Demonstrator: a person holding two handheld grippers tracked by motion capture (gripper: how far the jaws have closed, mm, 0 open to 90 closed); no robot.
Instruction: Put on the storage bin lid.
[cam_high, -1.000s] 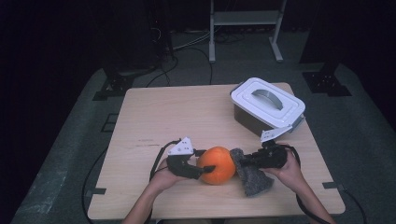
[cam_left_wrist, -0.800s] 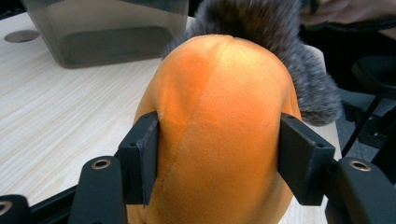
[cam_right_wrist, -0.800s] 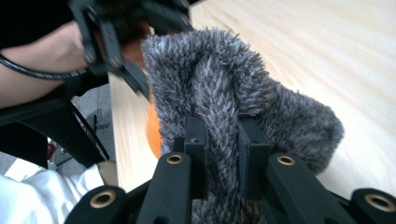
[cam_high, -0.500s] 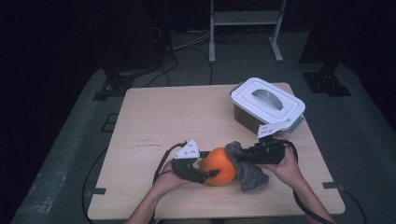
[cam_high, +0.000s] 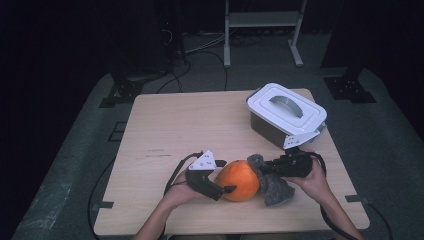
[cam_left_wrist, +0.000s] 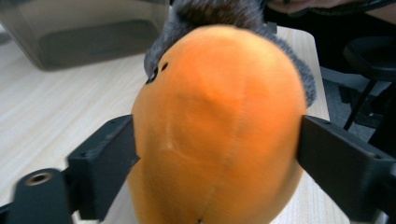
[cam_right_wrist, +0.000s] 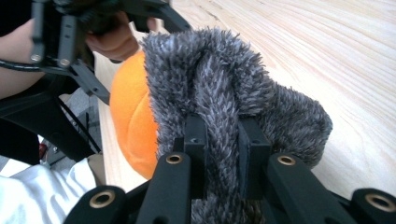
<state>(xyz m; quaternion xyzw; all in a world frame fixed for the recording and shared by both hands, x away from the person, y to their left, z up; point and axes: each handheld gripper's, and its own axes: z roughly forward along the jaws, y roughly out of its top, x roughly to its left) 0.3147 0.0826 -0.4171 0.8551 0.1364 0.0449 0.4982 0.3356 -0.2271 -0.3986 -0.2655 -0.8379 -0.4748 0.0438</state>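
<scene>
An orange plush toy (cam_high: 239, 180) with a grey furry part (cam_high: 272, 186) lies near the front edge of the wooden table (cam_high: 175, 125). My left gripper (cam_high: 226, 176) is shut on the orange body (cam_left_wrist: 219, 126), one jaw on each side of it. My right gripper (cam_high: 264, 167) comes in from the right and is shut on a fold of the grey fur (cam_right_wrist: 224, 84), pinched between its pads (cam_right_wrist: 195, 140). In the right gripper view the orange body (cam_right_wrist: 133, 112) sits behind the fur, with the left gripper (cam_right_wrist: 70, 42) and a hand beyond it.
A grey container with a white handled lid (cam_high: 286, 107) stands at the back right of the table, close behind my right hand. Bare wood stretches across the table's left and middle. Dark floor, cables and stand legs surround the table.
My left gripper and the orange toy have shifted slightly to the right. The right gripper has kept its hold on the grey fur and hardly moved.
</scene>
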